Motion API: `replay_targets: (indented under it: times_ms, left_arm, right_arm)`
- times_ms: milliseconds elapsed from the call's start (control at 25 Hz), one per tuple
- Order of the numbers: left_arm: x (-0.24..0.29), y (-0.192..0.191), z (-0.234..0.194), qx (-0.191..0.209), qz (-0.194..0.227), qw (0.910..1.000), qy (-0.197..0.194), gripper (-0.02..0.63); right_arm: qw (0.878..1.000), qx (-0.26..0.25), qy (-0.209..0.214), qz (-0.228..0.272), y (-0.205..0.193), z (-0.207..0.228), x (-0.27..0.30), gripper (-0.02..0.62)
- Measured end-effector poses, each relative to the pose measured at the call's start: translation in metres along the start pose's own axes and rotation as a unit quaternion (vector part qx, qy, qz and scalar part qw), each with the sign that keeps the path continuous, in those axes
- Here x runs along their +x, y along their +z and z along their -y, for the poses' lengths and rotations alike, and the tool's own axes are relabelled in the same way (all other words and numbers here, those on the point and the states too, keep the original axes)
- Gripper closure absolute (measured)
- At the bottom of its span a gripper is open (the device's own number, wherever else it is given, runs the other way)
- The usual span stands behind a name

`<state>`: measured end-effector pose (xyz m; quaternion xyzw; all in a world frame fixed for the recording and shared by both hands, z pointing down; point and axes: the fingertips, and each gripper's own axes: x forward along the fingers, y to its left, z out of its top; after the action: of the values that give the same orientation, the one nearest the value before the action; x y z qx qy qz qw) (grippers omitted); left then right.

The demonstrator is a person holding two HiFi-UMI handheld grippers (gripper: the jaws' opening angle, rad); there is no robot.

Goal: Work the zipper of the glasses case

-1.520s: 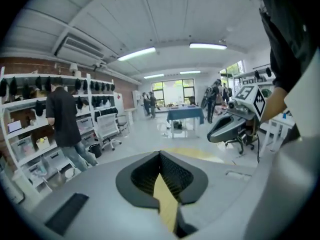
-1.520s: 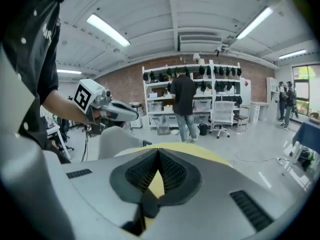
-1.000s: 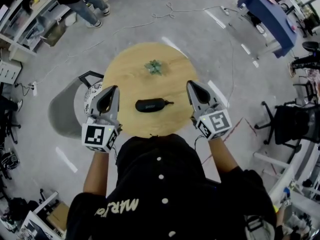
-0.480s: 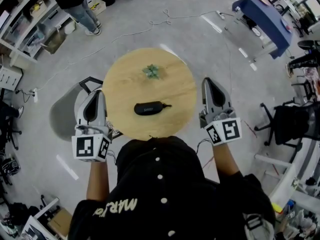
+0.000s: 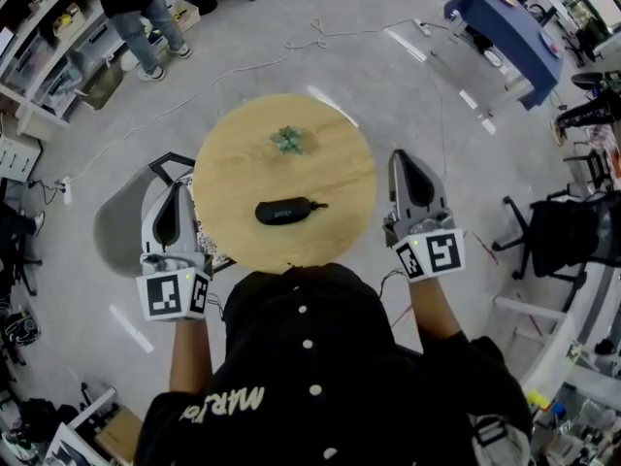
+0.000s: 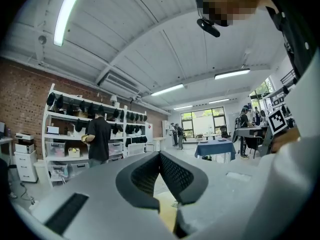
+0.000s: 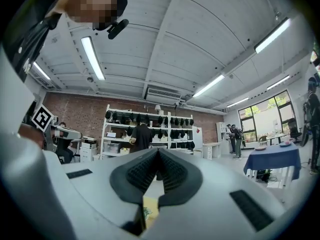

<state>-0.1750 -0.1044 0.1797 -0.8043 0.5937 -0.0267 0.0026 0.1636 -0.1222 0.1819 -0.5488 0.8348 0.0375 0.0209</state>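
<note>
While the black glasses case [image 5: 282, 211] lies on the round wooden counter [image 5: 330, 163], a bit nearer the person's edge than the middle, neither gripper touches it. So the left gripper [image 5: 177, 190] hovers just off the counter's left edge and the right gripper [image 5: 404, 157] just off the right edge, both well apart from the case. Each gripper view shows jaws pressed together with nothing between them. What looks like the zipper pull [image 5: 316, 205] sticks out at the case's right end. A little green thing [image 5: 285, 141] sits toward the far edge.
</note>
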Motion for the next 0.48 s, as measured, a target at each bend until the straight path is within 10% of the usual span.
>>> replay_targets:
  times_ms: [480]
  left_arm:
    - [0.0061, 0.0003, 0.0041, 0.0, 0.006, 0.9999, -0.01, 0.603]
  right_arm:
    - [1.0, -0.008, 0.012, -0.003, -0.0037, -0.0088, 0.0102, 0.594]
